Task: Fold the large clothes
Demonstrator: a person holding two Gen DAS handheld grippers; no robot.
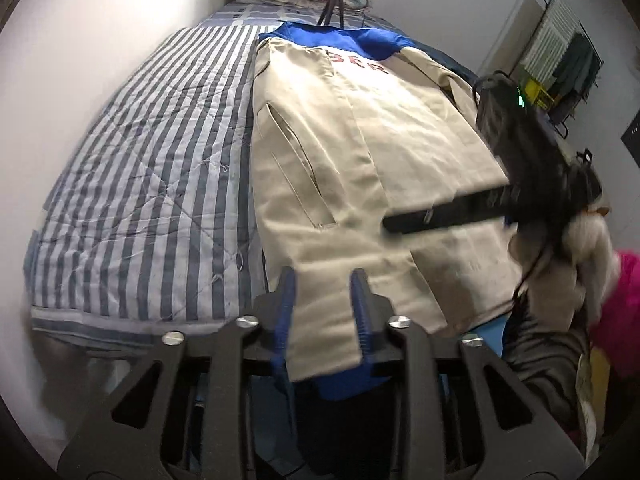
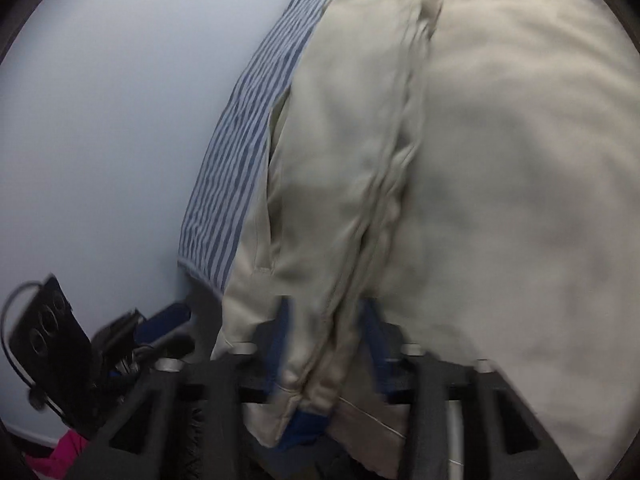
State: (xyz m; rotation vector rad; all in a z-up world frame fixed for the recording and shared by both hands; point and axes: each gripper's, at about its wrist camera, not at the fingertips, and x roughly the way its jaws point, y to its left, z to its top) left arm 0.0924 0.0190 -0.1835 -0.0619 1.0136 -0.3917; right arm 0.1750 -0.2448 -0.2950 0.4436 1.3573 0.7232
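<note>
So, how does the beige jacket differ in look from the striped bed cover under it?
The beige jacket is plain, with blue shoulders and red letters; the striped bed cover has blue and white stripes with quilted stitching. The jacket hangs over the bed's near edge; the cover lies flat. Both are fabric.

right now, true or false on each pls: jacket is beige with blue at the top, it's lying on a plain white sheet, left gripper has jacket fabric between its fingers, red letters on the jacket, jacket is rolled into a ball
1. The jacket is beige with blue at the top: true.
2. It lies on a plain white sheet: false, the bedcover is blue-and-white striped.
3. The left gripper has jacket fabric between its fingers: true.
4. The jacket has red letters: true.
5. The jacket is rolled into a ball: false, it lies spread out flat.
</note>
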